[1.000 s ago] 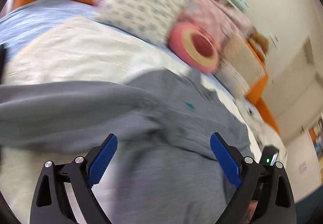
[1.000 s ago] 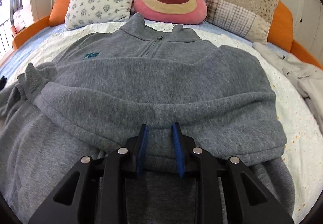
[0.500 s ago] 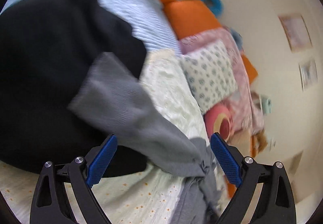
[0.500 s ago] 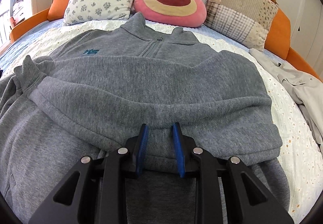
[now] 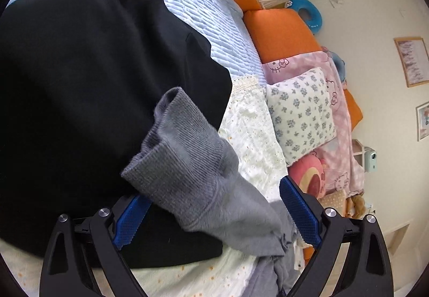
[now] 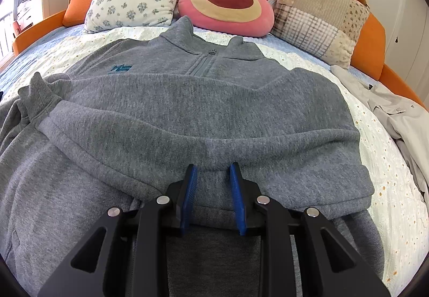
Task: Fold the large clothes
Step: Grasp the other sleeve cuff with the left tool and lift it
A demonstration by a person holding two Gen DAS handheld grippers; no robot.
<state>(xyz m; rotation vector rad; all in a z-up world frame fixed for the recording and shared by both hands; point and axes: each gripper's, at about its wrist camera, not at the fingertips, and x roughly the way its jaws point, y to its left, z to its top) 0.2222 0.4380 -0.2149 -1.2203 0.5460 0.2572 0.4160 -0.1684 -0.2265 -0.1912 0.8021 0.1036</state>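
Far left on the bed (image 5: 203, 4): a black garment (image 5: 88, 77), spread flat. Just right of it, the ribbed cuff (image 5: 177, 141) of the gray sweatshirt (image 6: 203, 114), lying partly over the black cloth. Sleeve's long axis running from upper left down to lower right, passing between the fingers (image 5: 128, 222) of the left gripper (image 5: 214, 216). Fingers spread wide, one on each side of the sleeve, not pressing on it as far as visible. Left hand clearly the nearer one to this cuff; a squeeze here likely enough to take the sleeve for folding across the body.

Further right, the sweatshirt body laid chest up, collar toward the pillows, one sleeve already folded across the chest. Right gripper (image 6: 213, 197) at the near middle, over the lower part of the garment. Fingers narrow, gray cloth showing in the gap between them; a pinch looks likely, but contact cannot be told for certain. Beyond, a pink bear pillow (image 6: 225, 4).
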